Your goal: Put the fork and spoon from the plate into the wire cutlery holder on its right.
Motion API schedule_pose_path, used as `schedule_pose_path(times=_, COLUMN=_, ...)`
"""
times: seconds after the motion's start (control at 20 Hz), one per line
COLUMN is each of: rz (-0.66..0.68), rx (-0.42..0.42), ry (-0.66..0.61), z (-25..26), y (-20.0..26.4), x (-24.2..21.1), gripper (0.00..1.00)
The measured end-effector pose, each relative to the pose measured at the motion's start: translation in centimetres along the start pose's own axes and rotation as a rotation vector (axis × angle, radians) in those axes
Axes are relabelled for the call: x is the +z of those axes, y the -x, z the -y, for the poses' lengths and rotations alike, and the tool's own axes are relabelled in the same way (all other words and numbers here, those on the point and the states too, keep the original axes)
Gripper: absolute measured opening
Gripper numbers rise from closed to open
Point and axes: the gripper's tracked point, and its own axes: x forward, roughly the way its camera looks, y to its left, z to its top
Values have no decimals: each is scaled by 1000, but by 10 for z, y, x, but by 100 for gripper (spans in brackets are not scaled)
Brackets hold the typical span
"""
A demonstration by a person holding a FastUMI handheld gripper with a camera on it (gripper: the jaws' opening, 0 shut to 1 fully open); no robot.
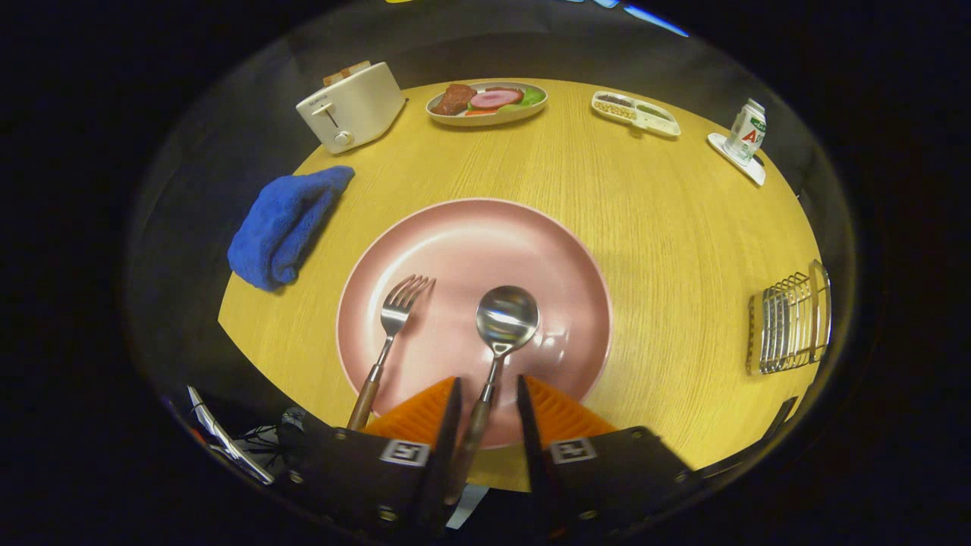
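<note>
- Wooden handle first: the spoon (497,345) lies on the pink plate (576,250) with its handle running back between the fingers, so the grip to take is on that handle, not on the polished bowl.
- The gripper (489,394) has its fingers spread, one on each side of the handle; I cannot tell whether either one touches it yet.
- To do this step well, I judge the fingers should settle level with the handle and close evenly, so the spoon does not twist or skate on the smooth plate (the handle's end overhangs the rim, which should help).
- The fork (388,341) lies just left of the spoon, tines pointing away, its handle beside the left finger; closing should not nudge it.
- The wire cutlery holder (789,322) stands on the yellow wood table (683,227), well apart to the plate's right, and looks empty.
- The spoon is shiny metal, round-bowled, and slim at the neck.
</note>
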Motion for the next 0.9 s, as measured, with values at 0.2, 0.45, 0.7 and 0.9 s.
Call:
schedule_pose_path(times=0.2, rz=-27, rx=-27, ry=-31, z=6, y=-7, x=-2, gripper=22)
schedule_pose_path(times=0.45, rz=-17, rx=15, ry=-85, z=3, y=0, x=9, gripper=9)
schedule_pose_path(times=0.7, rz=26, rx=19, ry=-96, z=7, y=9, x=19, gripper=9)
schedule_pose_path(times=0.9, rz=63, rx=15, ry=-98, z=15, y=15, x=26, gripper=2)
